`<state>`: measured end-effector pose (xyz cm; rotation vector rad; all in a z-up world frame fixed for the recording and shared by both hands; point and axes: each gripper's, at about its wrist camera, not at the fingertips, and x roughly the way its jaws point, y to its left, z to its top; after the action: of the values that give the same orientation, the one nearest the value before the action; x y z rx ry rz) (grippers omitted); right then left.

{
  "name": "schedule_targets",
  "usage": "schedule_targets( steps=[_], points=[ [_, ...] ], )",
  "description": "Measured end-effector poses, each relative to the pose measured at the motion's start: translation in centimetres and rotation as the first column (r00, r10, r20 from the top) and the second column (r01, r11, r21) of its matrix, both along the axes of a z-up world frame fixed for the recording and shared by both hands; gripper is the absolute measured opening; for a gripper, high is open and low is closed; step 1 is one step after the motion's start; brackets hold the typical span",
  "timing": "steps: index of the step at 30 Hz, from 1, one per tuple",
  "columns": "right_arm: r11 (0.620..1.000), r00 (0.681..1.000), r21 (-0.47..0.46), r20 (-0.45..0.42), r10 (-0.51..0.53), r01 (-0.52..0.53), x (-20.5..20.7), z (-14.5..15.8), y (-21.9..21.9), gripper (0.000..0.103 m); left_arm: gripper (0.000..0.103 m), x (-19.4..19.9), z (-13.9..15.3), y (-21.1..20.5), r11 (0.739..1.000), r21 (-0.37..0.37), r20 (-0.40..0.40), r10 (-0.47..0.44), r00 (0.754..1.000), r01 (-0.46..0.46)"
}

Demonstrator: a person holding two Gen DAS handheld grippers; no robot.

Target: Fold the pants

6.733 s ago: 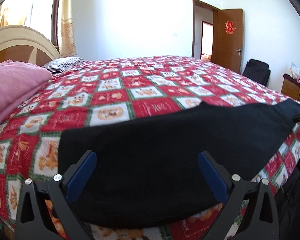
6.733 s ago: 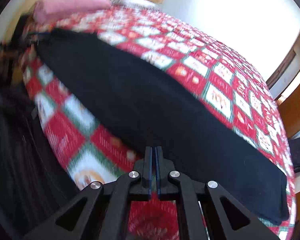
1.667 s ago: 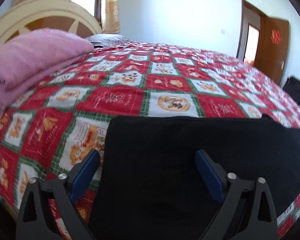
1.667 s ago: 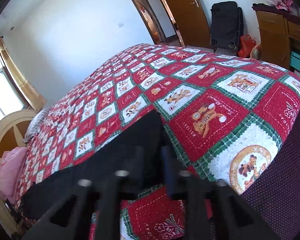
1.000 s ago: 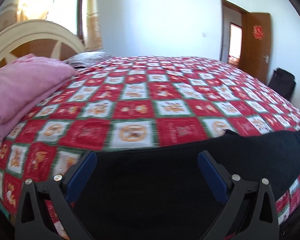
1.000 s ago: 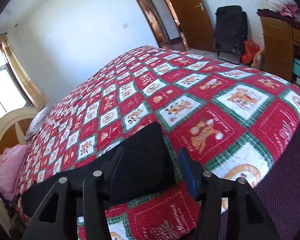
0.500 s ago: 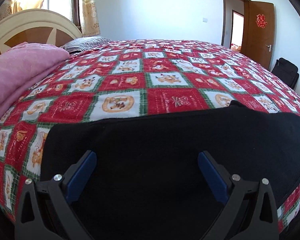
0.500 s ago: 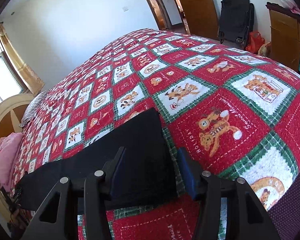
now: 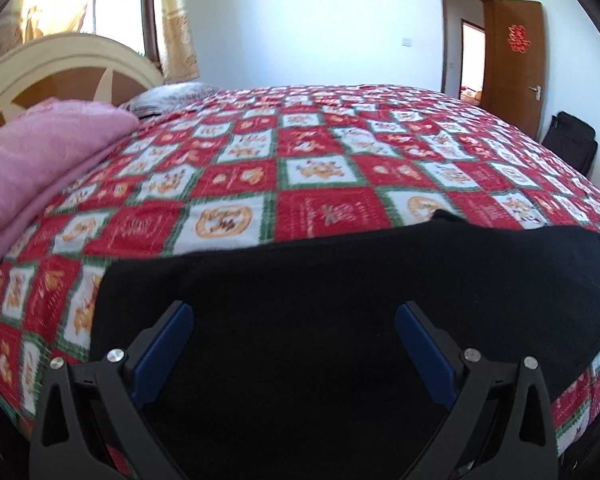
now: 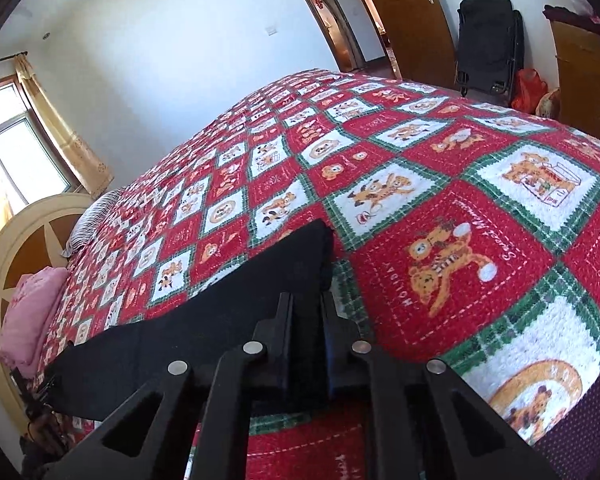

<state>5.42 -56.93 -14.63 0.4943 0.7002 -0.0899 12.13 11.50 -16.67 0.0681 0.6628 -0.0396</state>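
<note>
Right tongs (image 10: 306, 304) are closing on the pants (image 10: 220, 320); left tongs (image 9: 294, 316) gape above them.

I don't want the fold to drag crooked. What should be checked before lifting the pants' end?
1. Right gripper on the black pants: jaws closing with the leg end between them; ok.
2. Left gripper gripping: jaws wide apart above the cloth, holding nothing; not ok.
3. Pants flat on the quilt: one small bump on the far edge; ok.
4. Fold path free: pink blanket lies apart from the pants; ok.
5. All layers pinched on the right: cannot tell.
</note>
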Motion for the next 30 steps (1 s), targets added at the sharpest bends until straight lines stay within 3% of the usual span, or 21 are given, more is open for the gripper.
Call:
schedule_targets(
  steps=[3, 8, 14, 20, 30],
  points=[
    [1.000, 0.999, -0.020, 0.036, 0.002, -0.001, -0.4, 1.4, 1.2, 0.012, 0.103, -0.4, 1.5, -0.6, 1.000, 0.011, 0.018, -0.023, 1.000, 0.023],
    [0.989, 0.992, -0.144, 0.110, 0.062, -0.045, -1.0, 5.3, 5.3, 0.012, 0.103, -1.0, 4.4, -2.4, 0.990, -0.085, 0.035, -0.111, 0.993, 0.113],
    [0.968, 0.976, -0.212, 0.141, 0.166, -0.134, -0.6, 7.5, 10.9, 0.012, 0.103, 0.2, 6.3, -6.4, 0.949, -0.210, -0.020, -0.245, 0.969, 0.235],
    [0.938, 0.947, -0.225, 0.129, 0.295, -0.262, 1.1, 6.7, 17.7, 0.012, 0.103, 1.2, 6.4, -10.8, 0.904, -0.275, -0.044, -0.352, 0.935, 0.327],
    [0.861, 0.885, -0.231, -0.003, 0.466, -0.454, 4.2, 0.6, 26.9, 0.012, 0.103, 1.7, 5.2, -16.9, 0.855, -0.291, -0.081, -0.470, 0.879, 0.430]
  ],
)
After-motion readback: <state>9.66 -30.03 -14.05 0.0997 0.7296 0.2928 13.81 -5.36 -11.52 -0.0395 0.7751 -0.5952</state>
